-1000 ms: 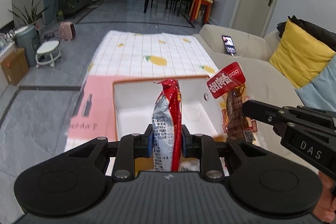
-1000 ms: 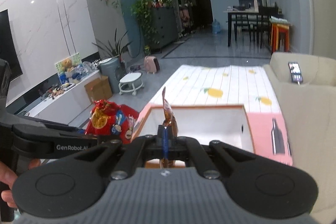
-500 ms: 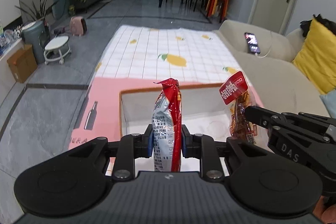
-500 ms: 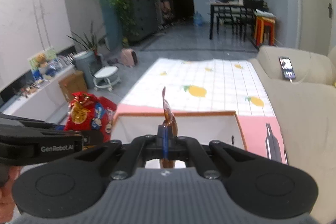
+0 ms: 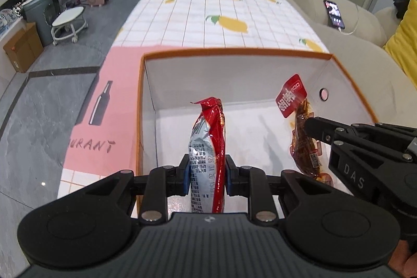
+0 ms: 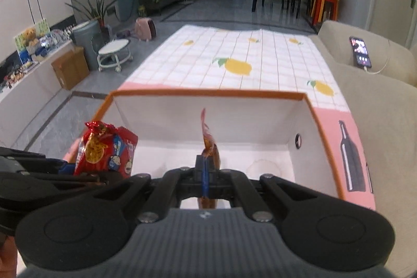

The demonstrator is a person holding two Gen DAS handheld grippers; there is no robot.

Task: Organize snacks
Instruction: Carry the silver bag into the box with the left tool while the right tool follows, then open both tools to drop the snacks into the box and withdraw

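An open white box with an orange rim (image 5: 234, 52) (image 6: 208, 95) stands on a table. My left gripper (image 5: 207, 175) is shut on a red and silver snack bag (image 5: 208, 147), held upright over the box's near left part; the bag also shows in the right wrist view (image 6: 106, 149). My right gripper (image 6: 206, 173) is shut on a brown clear snack pouch with a red label (image 5: 303, 137), seen edge-on in the right wrist view (image 6: 208, 145), held over the box's right part.
A pink mat with a bottle print (image 5: 104, 106) lies under the box on a lemon-print tablecloth (image 5: 221, 17). A beige sofa (image 5: 365, 56) with a phone (image 5: 334, 13) and a yellow cushion (image 5: 404, 43) is on the right. Grey floor is on the left.
Both grippers have moved forward and down with their snacks, from in front of the box to over its inside. Both stay shut.
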